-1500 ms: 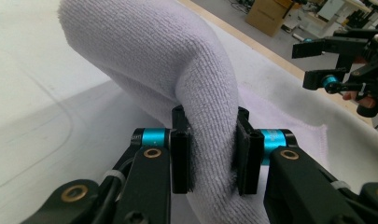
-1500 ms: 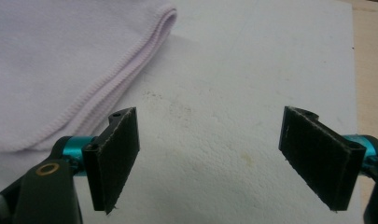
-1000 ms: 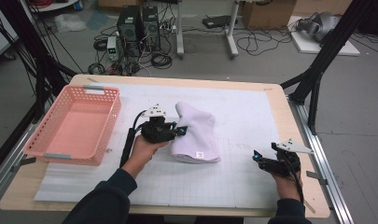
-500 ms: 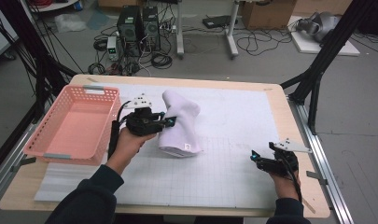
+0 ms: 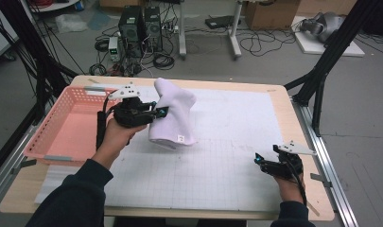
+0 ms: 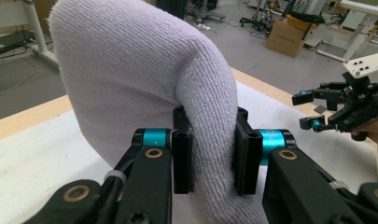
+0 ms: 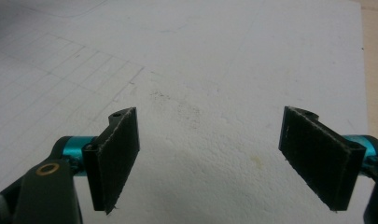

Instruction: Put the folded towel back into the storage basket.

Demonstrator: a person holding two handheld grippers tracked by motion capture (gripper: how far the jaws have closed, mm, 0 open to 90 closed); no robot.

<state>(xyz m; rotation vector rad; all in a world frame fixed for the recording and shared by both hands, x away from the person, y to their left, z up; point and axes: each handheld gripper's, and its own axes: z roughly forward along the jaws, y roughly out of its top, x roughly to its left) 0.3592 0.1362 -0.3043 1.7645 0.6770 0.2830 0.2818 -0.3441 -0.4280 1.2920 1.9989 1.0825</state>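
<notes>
Towel point(image 5: 172, 113), pale terry, folded thick: pinched through one rounded fold between the pads of the left gripper point(image 6: 211, 156), jaws drawn in on the cloth and sunk into the pile on both sides. Seemed held clear of the white gridded mat point(image 5: 227, 142), upper end humped above the gripper, lower end with its small label point(image 5: 179, 138) drooping loose, just beside the near corner of the pink basket point(image 5: 42, 153). Judged light and very soft, with no stiffness of its own; likely to sag, swing and unfold wherever left unsupported, though rough enough not to slip from rubbered pads. Best taken where already gripped, across several layers at the fold, deep rather than at a single loose edge, so that the bundle stayed together; a second hold on the hanging end judged useful for keeping the layers square. Farther out, the right gripper point(image 5: 260, 160) rested low over the mat near the table's point(image 5: 293, 127) right front corner, well apart from the towel, jaws spread wide with nothing but bare mat between them.
</notes>
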